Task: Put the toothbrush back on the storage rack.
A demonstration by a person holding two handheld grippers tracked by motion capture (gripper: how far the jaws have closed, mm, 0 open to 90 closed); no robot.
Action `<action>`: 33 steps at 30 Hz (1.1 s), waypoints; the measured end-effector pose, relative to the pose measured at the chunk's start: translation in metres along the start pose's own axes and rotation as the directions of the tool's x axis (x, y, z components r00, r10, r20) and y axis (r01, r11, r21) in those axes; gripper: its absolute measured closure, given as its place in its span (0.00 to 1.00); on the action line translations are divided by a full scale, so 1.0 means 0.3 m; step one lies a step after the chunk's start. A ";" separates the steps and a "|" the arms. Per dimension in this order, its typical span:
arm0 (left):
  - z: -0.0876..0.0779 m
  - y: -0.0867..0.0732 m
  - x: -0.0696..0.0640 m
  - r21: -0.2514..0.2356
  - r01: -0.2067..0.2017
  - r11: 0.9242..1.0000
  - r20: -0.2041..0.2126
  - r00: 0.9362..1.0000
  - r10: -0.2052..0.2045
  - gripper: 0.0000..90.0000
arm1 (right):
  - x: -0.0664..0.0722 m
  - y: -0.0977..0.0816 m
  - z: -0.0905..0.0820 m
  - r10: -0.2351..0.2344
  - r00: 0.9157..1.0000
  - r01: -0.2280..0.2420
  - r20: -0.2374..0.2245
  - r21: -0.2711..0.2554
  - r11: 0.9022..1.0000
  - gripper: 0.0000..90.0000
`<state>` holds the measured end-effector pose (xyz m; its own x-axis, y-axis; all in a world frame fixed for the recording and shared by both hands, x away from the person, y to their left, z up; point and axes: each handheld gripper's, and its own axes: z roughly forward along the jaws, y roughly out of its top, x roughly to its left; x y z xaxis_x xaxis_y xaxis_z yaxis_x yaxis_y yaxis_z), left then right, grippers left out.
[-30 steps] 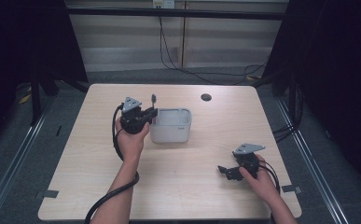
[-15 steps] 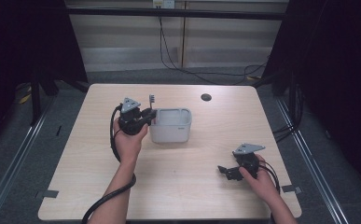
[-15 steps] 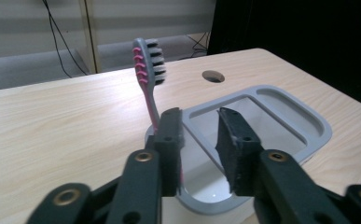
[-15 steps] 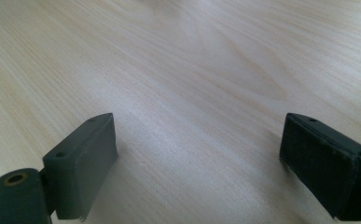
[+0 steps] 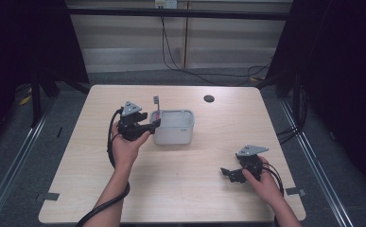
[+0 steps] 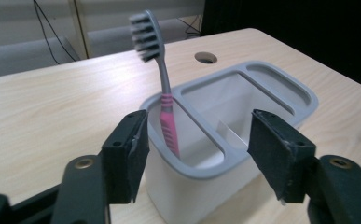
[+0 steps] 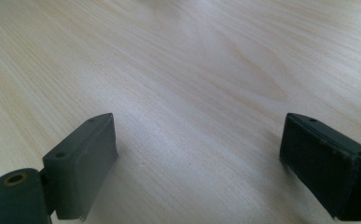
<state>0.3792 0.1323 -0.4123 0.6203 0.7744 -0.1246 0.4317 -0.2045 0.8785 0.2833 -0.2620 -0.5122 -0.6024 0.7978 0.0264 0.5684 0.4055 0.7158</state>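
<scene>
We judge step as release: toothbrush (image 6: 162,93) stands head-up in narrow end slot of grey holder (image 6: 281,88) on desk (image 5: 76,161). Left gripper (image 6: 194,154) just opening, jaws spread beside handle, nothing pinched. Right gripper (image 5: 230,174) spread, resting on desk. Next we back left gripper away without knocking brush.

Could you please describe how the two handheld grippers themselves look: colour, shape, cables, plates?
Both the left gripper and the right gripper are black, each with two flat rectangular fingers faced with dark pads, brass-coloured pivot screws, a grey three-cornered plate on top and a trailing black cable. The forearms are bare, without sleeves.
</scene>
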 end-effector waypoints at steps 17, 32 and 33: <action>-0.059 -0.055 0.036 0.062 -0.012 0.998 0.023 1.000 0.011 0.34 | -0.001 0.002 0.002 -0.001 1.000 0.001 -0.001 0.002 1.000 0.12; -0.086 -0.109 0.066 0.090 -0.011 0.996 0.036 0.999 0.008 0.32 | -0.001 0.002 0.002 -0.001 1.000 0.001 -0.002 0.002 1.000 0.12; -0.086 -0.109 0.066 0.090 -0.011 0.996 0.036 0.999 0.008 0.32 | -0.001 0.002 0.002 -0.001 1.000 0.001 -0.002 0.002 1.000 0.12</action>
<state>0.3605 0.1698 -0.4314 0.6468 0.7509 -0.1338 0.4821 -0.2665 0.8346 0.2842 -0.2616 -0.5122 -0.6037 0.7967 0.0269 0.5693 0.4073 0.7141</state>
